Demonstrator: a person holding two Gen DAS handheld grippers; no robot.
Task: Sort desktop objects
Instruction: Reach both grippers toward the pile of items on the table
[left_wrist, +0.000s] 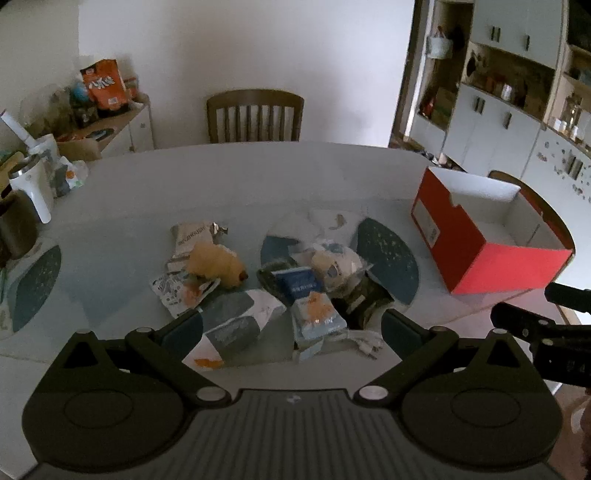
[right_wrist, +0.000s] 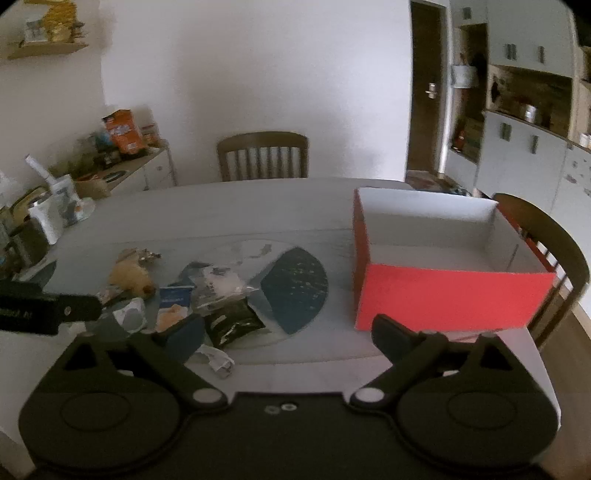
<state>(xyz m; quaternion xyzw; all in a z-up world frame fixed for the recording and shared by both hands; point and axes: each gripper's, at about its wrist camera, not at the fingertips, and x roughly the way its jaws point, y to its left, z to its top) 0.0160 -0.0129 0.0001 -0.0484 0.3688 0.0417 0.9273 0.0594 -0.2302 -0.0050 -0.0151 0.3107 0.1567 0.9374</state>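
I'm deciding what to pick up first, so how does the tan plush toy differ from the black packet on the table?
The tan plush toy is pale, rounded and fuzzy; the black packet is dark, flat and glossy. The plush toy lies at the left of the pile on crumpled wrappers, while the black packet sits at the pile's near right, beside the blue placemat. Both rest on the table, outside the red box, untouched by either gripper.

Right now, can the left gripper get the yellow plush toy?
Probably yes. The left gripper is open and empty, and the plush toy lies on top of the wrappers just ahead of its left finger, with nothing over it. The right gripper hangs off to the side.
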